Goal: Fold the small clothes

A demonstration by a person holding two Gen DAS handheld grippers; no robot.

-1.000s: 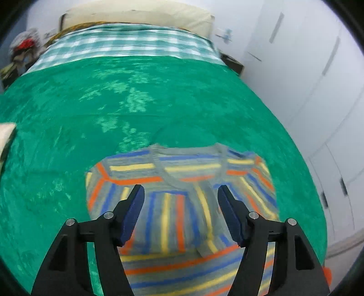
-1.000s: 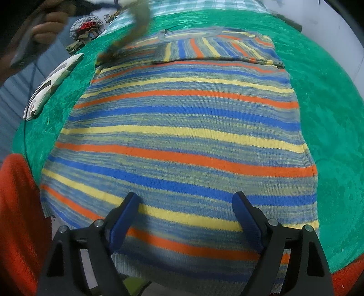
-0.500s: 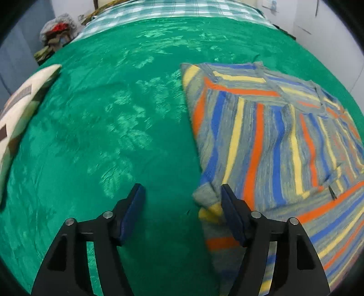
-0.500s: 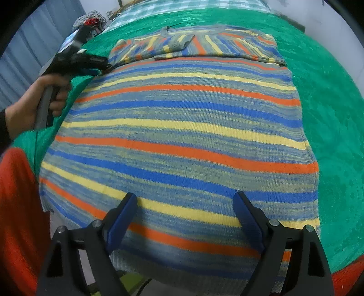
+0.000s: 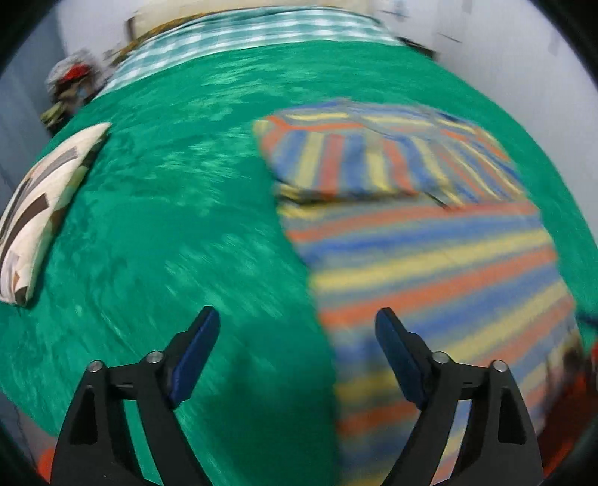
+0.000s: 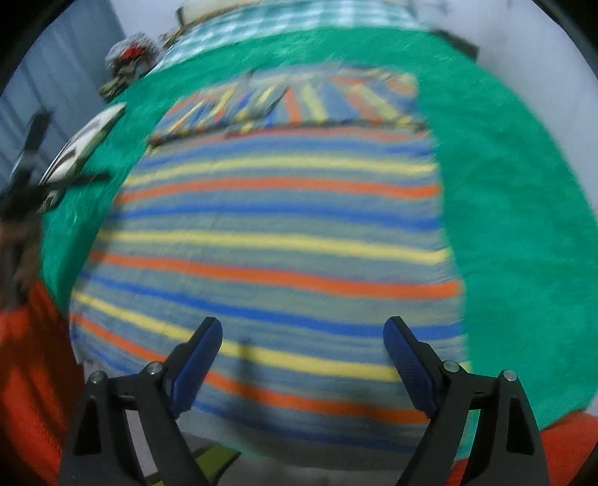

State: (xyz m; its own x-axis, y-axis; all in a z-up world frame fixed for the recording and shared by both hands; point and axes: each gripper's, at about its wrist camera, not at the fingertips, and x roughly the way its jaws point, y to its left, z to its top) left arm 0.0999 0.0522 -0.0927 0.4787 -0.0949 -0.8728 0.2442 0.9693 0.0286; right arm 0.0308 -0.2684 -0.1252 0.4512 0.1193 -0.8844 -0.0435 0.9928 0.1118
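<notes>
A striped sweater (image 6: 269, 239) in blue, yellow, orange and grey lies flat on the green bedspread, its sleeves folded across the chest at the far end. In the left wrist view the sweater (image 5: 422, 239) fills the right half. My left gripper (image 5: 297, 317) hovers over the sweater's left edge near the hem, its jaws opening with nothing gripped; the right pad is above the knit, the left above bare bedspread. My right gripper (image 6: 302, 325) hangs open above the hem, holding nothing. Both views are blurred.
The green bedspread (image 5: 168, 224) stretches wide to the left of the sweater. A patterned pillow (image 5: 37, 209) lies at its left edge. Checked bedding (image 5: 243, 33) and a pile of clothes (image 5: 71, 86) are at the far end. Orange fabric (image 6: 26, 374) borders the near edge.
My left gripper swung away from the folded sleeve, back and down toward the sweater's near left edge, and its jaws widened. My right gripper rose slightly over the hem.
</notes>
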